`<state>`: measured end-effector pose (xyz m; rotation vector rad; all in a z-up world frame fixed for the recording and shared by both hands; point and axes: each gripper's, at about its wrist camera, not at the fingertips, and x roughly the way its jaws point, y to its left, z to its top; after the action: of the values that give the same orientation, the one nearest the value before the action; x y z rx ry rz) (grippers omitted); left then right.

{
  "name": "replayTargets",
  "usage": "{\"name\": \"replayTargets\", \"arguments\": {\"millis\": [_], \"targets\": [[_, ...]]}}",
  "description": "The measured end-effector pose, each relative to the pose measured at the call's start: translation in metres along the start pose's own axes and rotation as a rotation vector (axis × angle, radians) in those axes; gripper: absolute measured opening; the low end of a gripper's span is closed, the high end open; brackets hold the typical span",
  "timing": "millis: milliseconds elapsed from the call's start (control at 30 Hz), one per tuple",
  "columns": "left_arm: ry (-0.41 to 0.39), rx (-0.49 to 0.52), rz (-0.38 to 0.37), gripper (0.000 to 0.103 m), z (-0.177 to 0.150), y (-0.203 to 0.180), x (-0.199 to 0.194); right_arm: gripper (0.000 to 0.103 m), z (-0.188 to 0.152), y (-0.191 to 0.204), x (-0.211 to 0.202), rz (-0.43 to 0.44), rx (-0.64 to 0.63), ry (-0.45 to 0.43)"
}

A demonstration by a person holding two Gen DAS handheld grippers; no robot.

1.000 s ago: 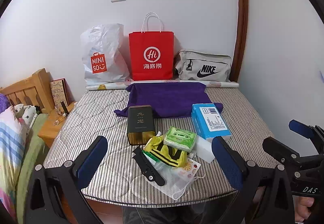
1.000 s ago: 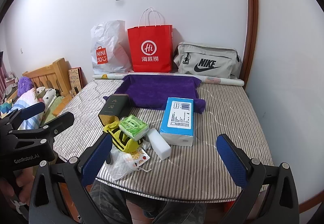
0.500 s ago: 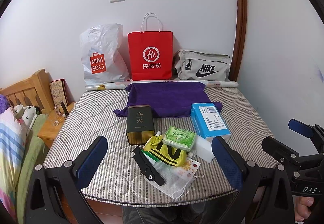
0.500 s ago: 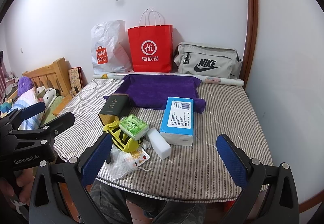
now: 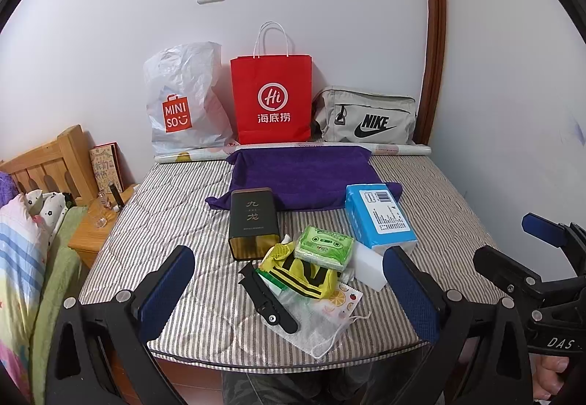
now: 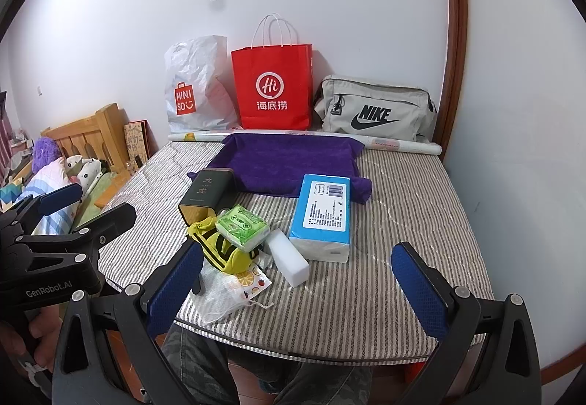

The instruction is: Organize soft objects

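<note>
A heap of small items lies near the front edge of a striped mattress (image 5: 175,207): a blue tissue pack (image 5: 381,218) (image 6: 324,218), a green tissue packet (image 5: 324,247) (image 6: 241,225), a yellow-black striped pouch (image 5: 304,277) (image 6: 223,251), a white sponge block (image 5: 370,267) (image 6: 287,260), a white face mask (image 5: 315,320) (image 6: 223,295), a black strap (image 5: 267,298) and a dark tin box (image 5: 252,218) (image 6: 208,194). Behind them a purple towel (image 5: 304,174) (image 6: 285,163) is spread flat. My left gripper (image 5: 289,291) and right gripper (image 6: 296,291) hover open in front of the mattress edge, holding nothing.
Against the back wall stand a white plastic shopping bag (image 5: 183,101), a red paper bag (image 5: 273,101) and a grey waist bag (image 5: 366,117), with a paper roll (image 5: 399,148) below them. A wooden headboard (image 5: 47,163), bedding and a small bedside table (image 5: 99,225) sit at left.
</note>
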<state>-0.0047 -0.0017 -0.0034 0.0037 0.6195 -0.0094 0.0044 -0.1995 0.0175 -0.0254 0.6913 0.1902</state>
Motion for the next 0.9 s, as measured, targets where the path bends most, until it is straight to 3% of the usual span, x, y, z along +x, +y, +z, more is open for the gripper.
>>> {"name": "replayTargets", "arguments": {"millis": [900], "targets": [[0.018, -0.015, -0.004, 0.103, -0.0073, 0.0035, 0.0073, 0.101, -0.0041, -0.0007, 0.0064, 0.0, 0.003, 0.01]]}}
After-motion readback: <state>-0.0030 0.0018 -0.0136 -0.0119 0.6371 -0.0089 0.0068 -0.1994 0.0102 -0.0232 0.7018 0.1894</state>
